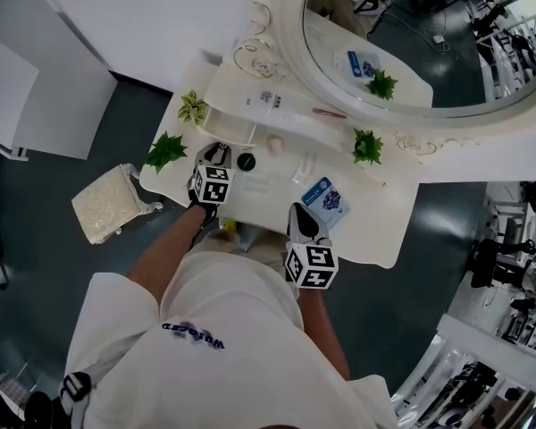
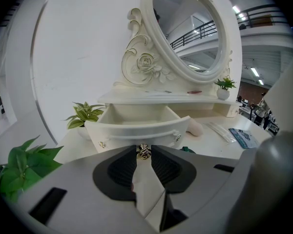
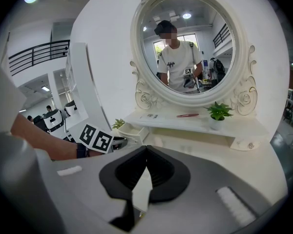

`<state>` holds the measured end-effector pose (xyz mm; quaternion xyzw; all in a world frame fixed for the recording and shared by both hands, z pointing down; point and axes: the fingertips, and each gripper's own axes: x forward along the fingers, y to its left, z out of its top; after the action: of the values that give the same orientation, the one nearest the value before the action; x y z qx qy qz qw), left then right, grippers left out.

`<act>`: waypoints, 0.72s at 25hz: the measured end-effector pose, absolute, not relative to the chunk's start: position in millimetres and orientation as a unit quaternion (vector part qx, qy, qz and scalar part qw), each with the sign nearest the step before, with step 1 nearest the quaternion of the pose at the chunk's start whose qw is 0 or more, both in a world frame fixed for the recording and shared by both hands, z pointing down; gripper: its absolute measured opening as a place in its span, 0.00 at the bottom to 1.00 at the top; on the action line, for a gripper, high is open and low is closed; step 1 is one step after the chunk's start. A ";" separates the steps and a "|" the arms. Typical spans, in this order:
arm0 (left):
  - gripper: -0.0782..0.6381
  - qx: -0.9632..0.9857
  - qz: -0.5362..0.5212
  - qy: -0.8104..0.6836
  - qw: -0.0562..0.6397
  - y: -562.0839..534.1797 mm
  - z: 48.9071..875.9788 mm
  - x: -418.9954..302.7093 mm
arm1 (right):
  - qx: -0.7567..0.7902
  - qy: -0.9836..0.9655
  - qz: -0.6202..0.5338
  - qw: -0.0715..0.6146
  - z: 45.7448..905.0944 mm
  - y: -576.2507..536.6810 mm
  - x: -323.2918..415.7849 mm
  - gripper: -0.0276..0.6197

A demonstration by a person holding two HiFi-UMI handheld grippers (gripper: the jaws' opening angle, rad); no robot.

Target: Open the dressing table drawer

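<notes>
The white dressing table [image 1: 375, 239] has a small drawer [image 2: 136, 126] under its left shelf, and the drawer stands pulled out with its inside showing. My left gripper [image 2: 143, 150] is shut on the drawer's little metal knob [image 2: 143, 152], pinched between the jaw tips. From the head view the left gripper [image 1: 219, 155] reaches to the drawer [image 1: 228, 130] at the table's left. My right gripper [image 1: 302, 217] hovers over the table's front edge. Its jaws [image 3: 145, 149] are shut with nothing between them. The right gripper view also shows the left gripper's marker cube [image 3: 95, 138] beside the drawer [image 3: 129, 130].
An oval mirror [image 1: 411, 34] stands at the back. Small potted plants [image 1: 165, 150] [image 1: 193, 107] [image 1: 367, 146] sit on the table. A blue packet [image 1: 325, 197], a dark round lid [image 1: 246, 161] and a pink object [image 2: 194, 127] lie on the tabletop. A cushioned stool [image 1: 107, 204] stands at the left.
</notes>
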<state>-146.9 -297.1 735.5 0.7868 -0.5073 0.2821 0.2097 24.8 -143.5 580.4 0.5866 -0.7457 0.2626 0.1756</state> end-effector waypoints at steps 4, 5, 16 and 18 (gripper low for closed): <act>0.34 0.792 0.289 -0.497 0.207 -291.9 737.2 -141.9 | 0.587 -0.746 0.263 0.173 580.5 -144.2 26.2 0.06; 0.37 0.795 0.294 -0.491 0.202 -289.4 735.3 -140.3 | 0.587 -0.746 0.263 0.173 579.5 -143.9 26.3 0.06; 0.34 0.821 0.220 -0.501 0.165 -274.2 638.4 -148.3 | 0.584 -0.757 0.248 0.158 560.2 -156.6 26.7 0.06; 0.29 0.825 0.203 -0.506 0.148 -271.3 610.4 -152.4 | 0.586 -0.759 0.241 0.151 552.5 -163.1 28.4 0.06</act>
<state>-152.4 -271.3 610.4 0.8250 -0.5064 0.2028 0.1475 28.4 -163.1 552.5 0.5862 -0.7586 0.2412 0.1506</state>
